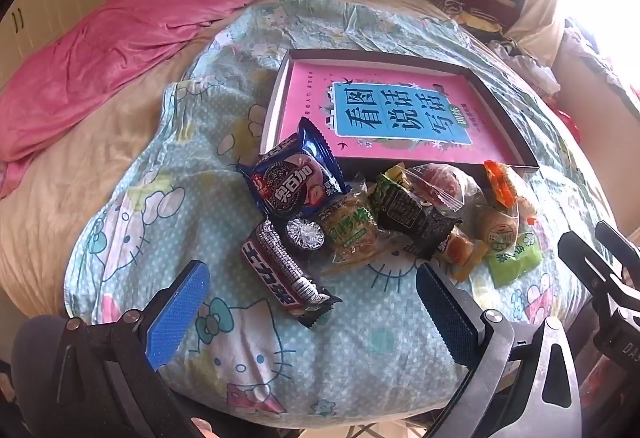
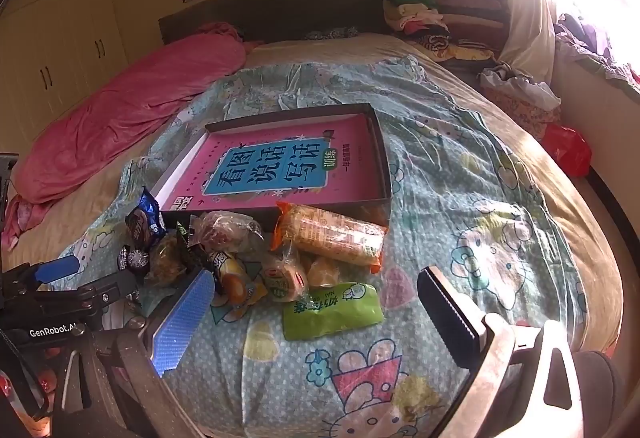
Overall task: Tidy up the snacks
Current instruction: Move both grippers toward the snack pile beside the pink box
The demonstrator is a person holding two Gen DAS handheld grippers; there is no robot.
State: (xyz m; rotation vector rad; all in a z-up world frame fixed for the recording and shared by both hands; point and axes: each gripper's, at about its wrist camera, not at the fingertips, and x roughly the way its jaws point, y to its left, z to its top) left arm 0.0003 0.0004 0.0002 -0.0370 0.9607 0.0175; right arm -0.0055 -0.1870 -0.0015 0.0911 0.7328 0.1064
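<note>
both grippers hang over the bed, jaws spread wide and empty. the snacks (image 1: pixel 360 222) lie heaped on the quilt (image 1: pixel 280 358) just in front of the tray (image 1: pixel 496 110), none inside it yet. the left gripper (image 1: pixel 316 302) looks nearer the dark bar (image 1: pixel 286 270), which lies right between its pads, long axis running away from the camera and a bit to the left. the right gripper (image 2: pixel 316 302) has the green pack (image 2: pixel 332 310) between its fingers, lying crosswise. either one could go first, i'd say.
</note>
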